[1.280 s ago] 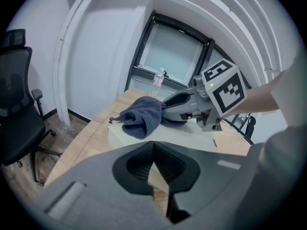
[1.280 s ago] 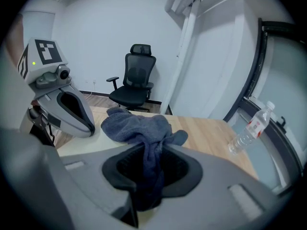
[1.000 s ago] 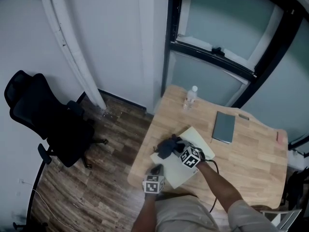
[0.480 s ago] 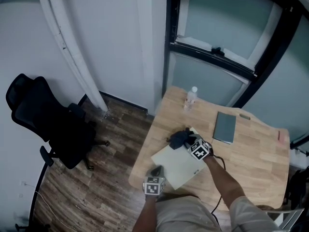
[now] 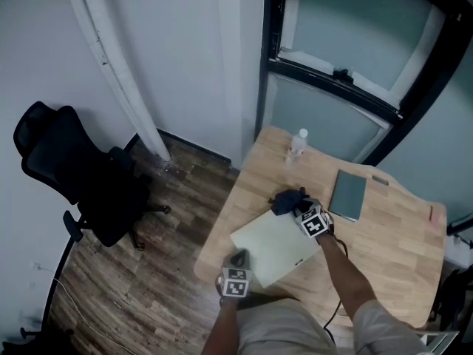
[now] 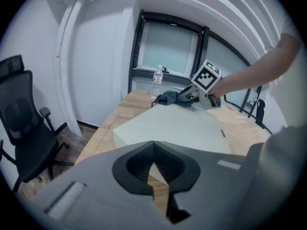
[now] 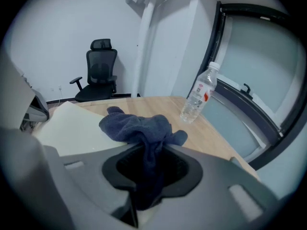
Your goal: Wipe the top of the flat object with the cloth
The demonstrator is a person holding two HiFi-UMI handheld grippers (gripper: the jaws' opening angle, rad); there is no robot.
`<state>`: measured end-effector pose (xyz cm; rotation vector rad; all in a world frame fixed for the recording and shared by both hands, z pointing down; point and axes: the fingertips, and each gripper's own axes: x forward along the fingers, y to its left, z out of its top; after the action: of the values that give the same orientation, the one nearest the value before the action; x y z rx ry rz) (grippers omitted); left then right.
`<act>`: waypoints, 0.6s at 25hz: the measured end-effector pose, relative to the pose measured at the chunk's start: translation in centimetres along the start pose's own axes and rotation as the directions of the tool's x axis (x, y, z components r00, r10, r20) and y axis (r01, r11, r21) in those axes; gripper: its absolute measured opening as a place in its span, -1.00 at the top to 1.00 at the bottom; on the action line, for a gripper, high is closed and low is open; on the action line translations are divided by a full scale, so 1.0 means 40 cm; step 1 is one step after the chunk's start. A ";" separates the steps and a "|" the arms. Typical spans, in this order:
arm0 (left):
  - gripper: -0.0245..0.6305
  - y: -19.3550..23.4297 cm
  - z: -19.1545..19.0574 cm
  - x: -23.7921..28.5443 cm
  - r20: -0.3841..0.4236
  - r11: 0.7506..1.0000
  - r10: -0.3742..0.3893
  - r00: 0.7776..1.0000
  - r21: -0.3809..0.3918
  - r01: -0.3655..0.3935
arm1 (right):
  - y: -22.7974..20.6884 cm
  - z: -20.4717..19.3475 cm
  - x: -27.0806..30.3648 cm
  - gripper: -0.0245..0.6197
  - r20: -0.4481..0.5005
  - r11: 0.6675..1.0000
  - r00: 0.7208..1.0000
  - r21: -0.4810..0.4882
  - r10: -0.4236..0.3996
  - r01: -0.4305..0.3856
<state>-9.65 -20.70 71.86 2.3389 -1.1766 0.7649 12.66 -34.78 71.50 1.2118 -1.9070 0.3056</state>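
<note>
The flat object [image 5: 272,248] is a pale board lying askew on the near left part of the wooden table [image 5: 384,254]. A dark blue cloth [image 5: 288,200] sits bunched at the board's far corner, partly hanging over onto the wood. My right gripper [image 5: 300,208] is shut on the cloth [image 7: 136,126], which trails down between its jaws [image 7: 146,150]. My left gripper [image 5: 237,259] is shut at the board's near left edge, and its jaws meet at a point over the board [image 6: 168,128]. The left gripper view shows the cloth [image 6: 168,98] far across the board.
A clear water bottle [image 5: 297,143] stands at the table's far edge by the window. A grey-green notebook [image 5: 348,194] lies to the right of the cloth. A black office chair [image 5: 66,168] stands on the wood floor to the left.
My right gripper has dragged the cloth across the board, from its near left part to its far corner. The left gripper has stayed at the near edge.
</note>
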 end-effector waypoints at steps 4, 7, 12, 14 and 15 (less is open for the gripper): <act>0.90 0.006 -0.005 0.010 -0.031 0.998 0.065 0.997 -0.017 -0.066 | -0.084 -0.043 -0.025 0.63 -0.077 0.996 0.994 0.026 -0.080 0.082; 0.90 0.005 0.017 -0.008 -0.038 0.992 0.104 0.994 -0.061 -0.106 | -0.099 -0.070 -0.037 0.63 -0.090 0.996 0.993 0.038 -0.076 0.080; 0.90 -0.025 0.066 -0.058 0.019 0.975 0.157 0.987 -0.165 -0.152 | -0.107 -0.075 -0.035 0.64 -0.075 0.995 0.994 0.053 -0.075 0.079; 0.90 -0.045 0.041 -0.066 -0.005 0.970 0.164 0.986 -0.184 -0.162 | -0.107 -0.080 -0.038 0.64 -0.082 0.995 0.994 0.062 -0.077 0.083; 0.90 -0.057 0.025 -0.069 -0.014 0.966 0.170 0.985 -0.198 -0.169 | -0.106 -0.082 -0.039 0.64 -0.087 0.995 0.993 0.062 -0.078 0.083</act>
<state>-8.88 -18.36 69.09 2.0980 -1.4007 0.6661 18.19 -34.02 71.45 1.2950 -1.7827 0.3726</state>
